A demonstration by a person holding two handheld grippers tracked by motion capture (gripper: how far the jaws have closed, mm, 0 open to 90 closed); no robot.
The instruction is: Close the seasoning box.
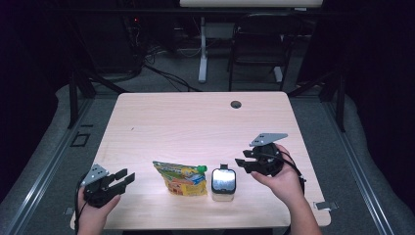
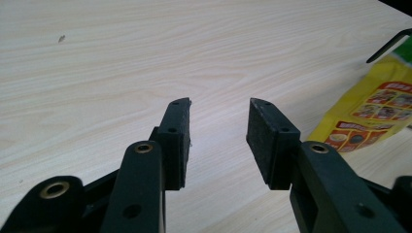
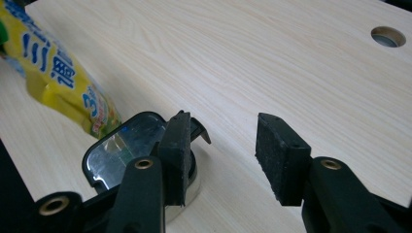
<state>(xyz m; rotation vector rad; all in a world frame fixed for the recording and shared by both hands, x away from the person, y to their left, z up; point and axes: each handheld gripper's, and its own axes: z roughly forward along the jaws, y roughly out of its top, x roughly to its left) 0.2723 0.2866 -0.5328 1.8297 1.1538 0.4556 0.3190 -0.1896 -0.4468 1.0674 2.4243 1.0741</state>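
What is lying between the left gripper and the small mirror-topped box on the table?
In the high view, the yellow snack pouch lies between the left gripper and the mirror-topped box. Otherwise that stretch of table is bare.

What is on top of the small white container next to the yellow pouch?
A dark glossy lid with a small black tab covers the white container. Its contents are hidden beneath the lid. Nothing rests on it.

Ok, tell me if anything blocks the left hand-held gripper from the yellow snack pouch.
Nothing visible does. The left hand-held gripper stands open with bare table between it and the yellow snack pouch, which lies flat just to its right.
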